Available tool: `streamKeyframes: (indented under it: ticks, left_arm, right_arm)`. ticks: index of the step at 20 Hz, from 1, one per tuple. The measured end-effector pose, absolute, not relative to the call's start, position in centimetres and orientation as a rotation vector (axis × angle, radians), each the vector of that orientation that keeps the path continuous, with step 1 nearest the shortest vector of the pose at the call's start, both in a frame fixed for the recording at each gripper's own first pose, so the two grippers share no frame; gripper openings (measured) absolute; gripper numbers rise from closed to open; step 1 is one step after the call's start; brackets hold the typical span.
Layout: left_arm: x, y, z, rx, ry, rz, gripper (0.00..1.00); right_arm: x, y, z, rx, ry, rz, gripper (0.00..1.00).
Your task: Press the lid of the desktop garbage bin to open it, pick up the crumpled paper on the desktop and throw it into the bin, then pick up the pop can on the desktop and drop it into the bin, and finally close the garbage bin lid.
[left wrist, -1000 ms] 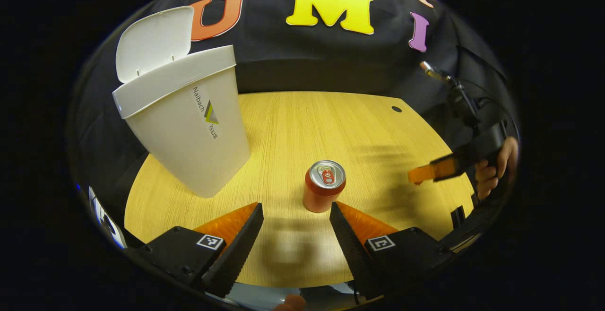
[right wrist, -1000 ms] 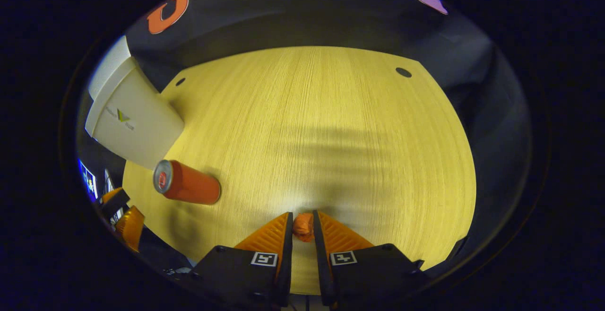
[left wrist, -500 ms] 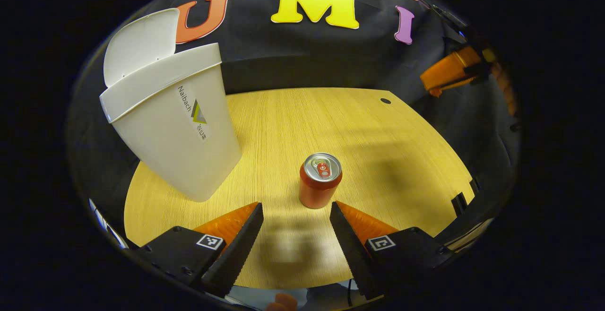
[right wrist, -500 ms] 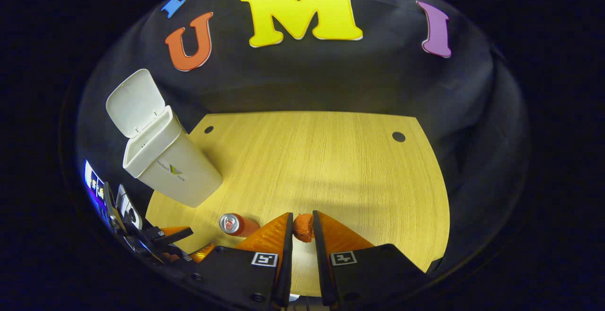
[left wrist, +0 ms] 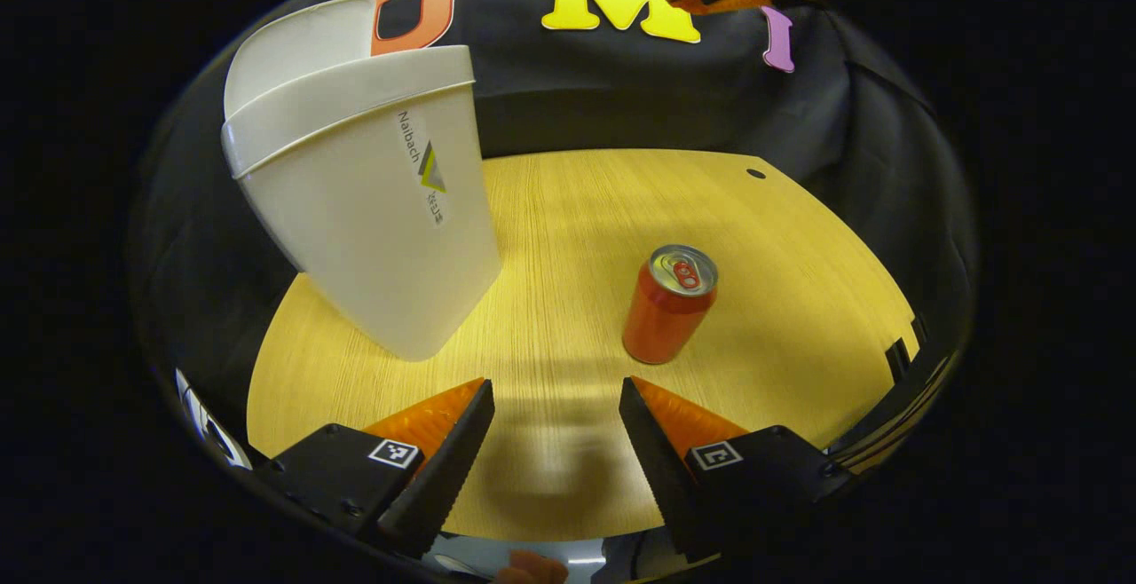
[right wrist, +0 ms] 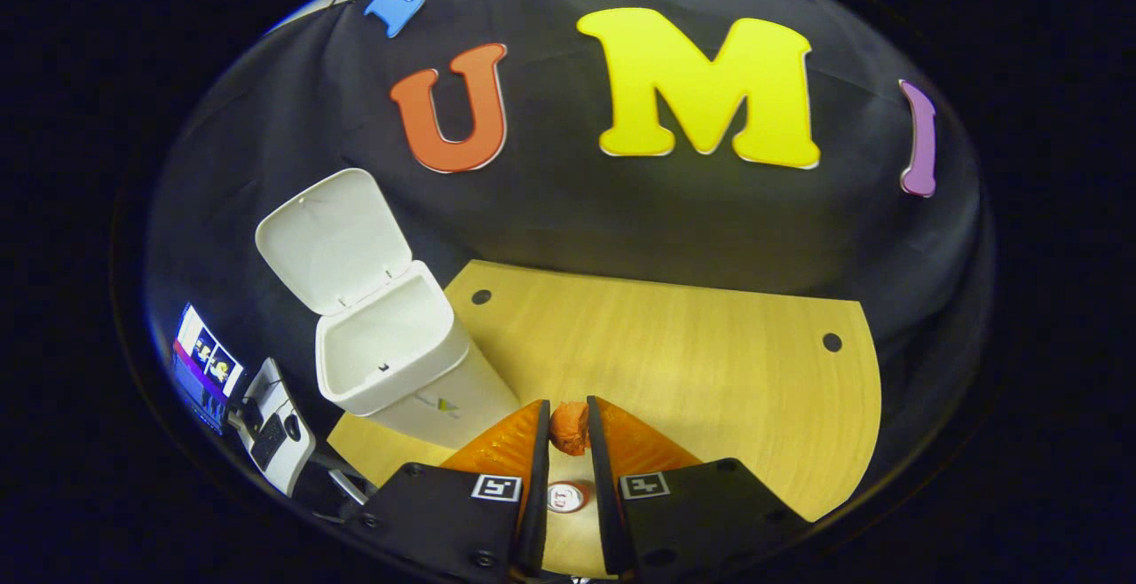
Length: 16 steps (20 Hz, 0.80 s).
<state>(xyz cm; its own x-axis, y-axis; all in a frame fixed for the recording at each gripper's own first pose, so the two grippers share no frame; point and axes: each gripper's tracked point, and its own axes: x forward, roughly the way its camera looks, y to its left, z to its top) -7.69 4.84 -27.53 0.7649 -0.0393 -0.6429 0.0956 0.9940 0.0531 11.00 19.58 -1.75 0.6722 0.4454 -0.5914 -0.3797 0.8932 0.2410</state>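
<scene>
Right gripper [right wrist: 568, 429] jaws clamped on crumpled paper [right wrist: 569, 427], high above bench [right wrist: 710, 362]; bin [right wrist: 390, 358] lid [right wrist: 335, 240] open. Left gripper [left wrist: 556, 429] jaws open, empty, near upright pop can [left wrist: 667, 304].

White plastic desktop bin [right wrist: 399, 371], tapering toward its base, standing on the light wood desktop [right wrist: 710, 371] with its hinged lid [right wrist: 333, 238] swung up and the inside bare where it can be seen. Red aluminium pop can [left wrist: 667, 304] with a silver top (pull tab intact), upright on the desktop, apart from the bin. Small orange crumpled paper ball [right wrist: 569, 427], pinched between the right gripper [right wrist: 568, 424] fingers above the desktop.
</scene>
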Motion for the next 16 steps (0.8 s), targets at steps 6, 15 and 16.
streamKeyframes:
  ticks: [6, 15, 16]
  left_arm:
    - [-8.6, 6.7, -28.6, 0.047, 0.709, -0.075, 0.95]
    - [-9.6, 8.6, -28.6, -0.005, 0.692, -0.034, 0.95]
    - [-9.7, 8.8, -28.5, 0.004, 0.686, -0.032, 0.95]
  right_arm:
    - [12.9, 30.1, 1.8, 0.047, 0.626, 0.643, 0.28]
    - [12.0, 41.8, 1.9, 0.031, 0.622, 0.825, 0.28]
    - [12.3, 42.3, 1.5, 0.025, 0.627, 0.822, 0.23]
